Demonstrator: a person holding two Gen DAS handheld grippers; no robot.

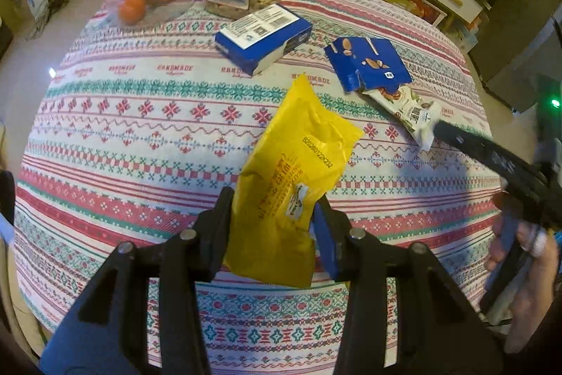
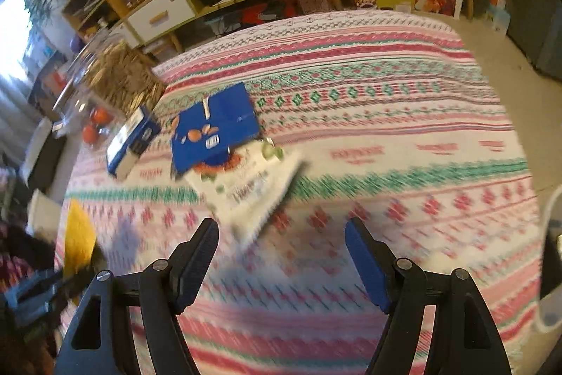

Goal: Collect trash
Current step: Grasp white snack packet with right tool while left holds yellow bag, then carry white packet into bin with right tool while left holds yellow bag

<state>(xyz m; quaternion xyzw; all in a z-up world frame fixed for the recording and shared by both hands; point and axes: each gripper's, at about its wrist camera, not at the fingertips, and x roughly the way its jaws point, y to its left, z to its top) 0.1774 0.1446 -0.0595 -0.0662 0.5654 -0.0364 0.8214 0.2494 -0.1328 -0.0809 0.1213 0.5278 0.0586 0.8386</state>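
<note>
Left gripper [image 1: 274, 220]: fingers clamped on the yellow wrapper, held above the counter
Yellow wrapper [image 1: 298, 164]: crinkled glossy pouch, printed code and small label, lower end between the fingers
Right gripper [image 2: 281, 255]: fingers apart, nothing between them, over the patterned cloth
Counter [image 1: 123, 136]: covered with a striped red, green and white cloth
White wrapper [image 1: 404, 104]: flat, printed, partly under the torn blue carton [image 1: 365, 62]
Blue box [image 1: 263, 37]: closed, farther back, near the jars
</note>
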